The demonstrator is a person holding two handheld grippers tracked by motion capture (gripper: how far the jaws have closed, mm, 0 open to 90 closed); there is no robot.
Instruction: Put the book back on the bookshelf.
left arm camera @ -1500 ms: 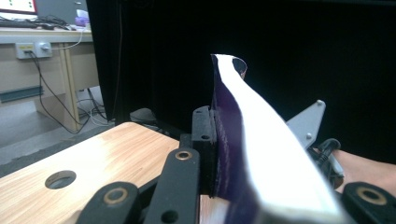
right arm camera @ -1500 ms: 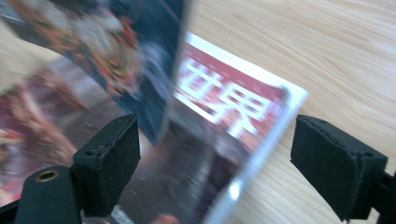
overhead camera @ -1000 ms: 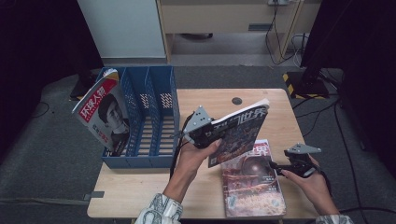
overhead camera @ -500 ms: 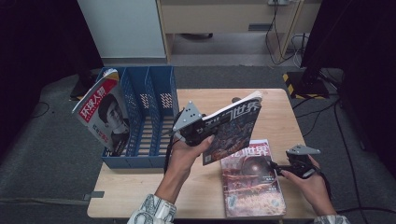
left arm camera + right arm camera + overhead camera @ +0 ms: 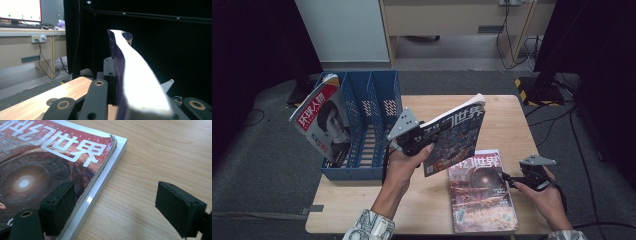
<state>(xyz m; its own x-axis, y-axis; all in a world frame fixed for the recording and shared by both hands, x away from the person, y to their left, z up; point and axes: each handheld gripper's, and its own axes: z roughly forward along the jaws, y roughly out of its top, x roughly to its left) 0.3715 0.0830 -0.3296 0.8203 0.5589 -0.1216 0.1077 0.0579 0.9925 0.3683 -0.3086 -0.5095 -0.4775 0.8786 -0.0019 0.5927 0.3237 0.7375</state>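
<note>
My left gripper (image 5: pixel 426 139) is shut on the edge of a dark-covered magazine (image 5: pixel 457 136) and holds it nearly upright above the middle of the table. In the left gripper view the magazine's (image 5: pixel 136 75) white page edge rises between the two jaws of that gripper (image 5: pixel 117 85). A red-covered magazine (image 5: pixel 482 192) lies flat on another one at the table's front right. My right gripper (image 5: pixel 508 179) is open at its right edge. In the right gripper view one pad (image 5: pixel 60 207) rests over the cover (image 5: pixel 50 165) and the other pad (image 5: pixel 178 207) hangs over bare wood.
A blue slotted file rack (image 5: pixel 362 107) stands on the wooden table's (image 5: pixel 512 120) left side. A magazine with a red and white cover (image 5: pixel 322 125) leans in the rack's left slot. Dark floor, cables and a cabinet lie beyond the far edge.
The left hand has carried the upright magazine to the left and a little upward, closer to the blue rack. The right hand and gripper have stayed where they were.
</note>
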